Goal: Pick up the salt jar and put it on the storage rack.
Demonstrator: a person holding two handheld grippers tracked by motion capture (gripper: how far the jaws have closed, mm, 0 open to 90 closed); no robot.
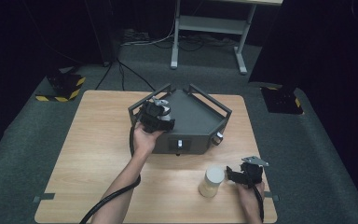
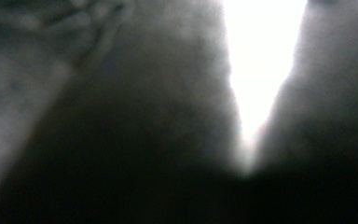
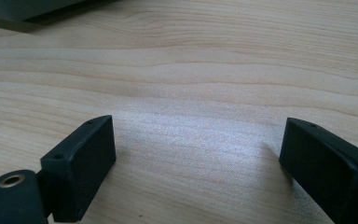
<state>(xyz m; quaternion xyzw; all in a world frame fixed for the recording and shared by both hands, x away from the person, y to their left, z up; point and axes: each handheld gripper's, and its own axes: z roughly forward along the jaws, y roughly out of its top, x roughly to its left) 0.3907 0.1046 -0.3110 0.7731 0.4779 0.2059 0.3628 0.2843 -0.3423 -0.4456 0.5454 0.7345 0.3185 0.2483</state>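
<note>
A dark grey angular box (image 1: 193, 116) with a raised rail around its top stands in the middle of the wooden table (image 1: 93, 154). My left gripper (image 1: 161, 112) hovers over the box's left rear corner, with a small pale part beside its tips. The left gripper view is a dark blur split by a bright wedge, and the jaws look shut. A white lidded jar (image 1: 213, 182) stands upright near the front right. My right gripper (image 1: 230, 176) rests just right of the jar and points at it. It is open (image 3: 198, 128), with bare wood between its fingers (image 3: 81, 163).
The box's front face carries a small white switch (image 1: 179, 143) and a knob (image 1: 218, 137) at its right corner. A cable (image 1: 109, 198) trails from the left gripper along the forearm. Beyond the table, a metal desk frame (image 1: 209, 28) stands on grey carpet.
</note>
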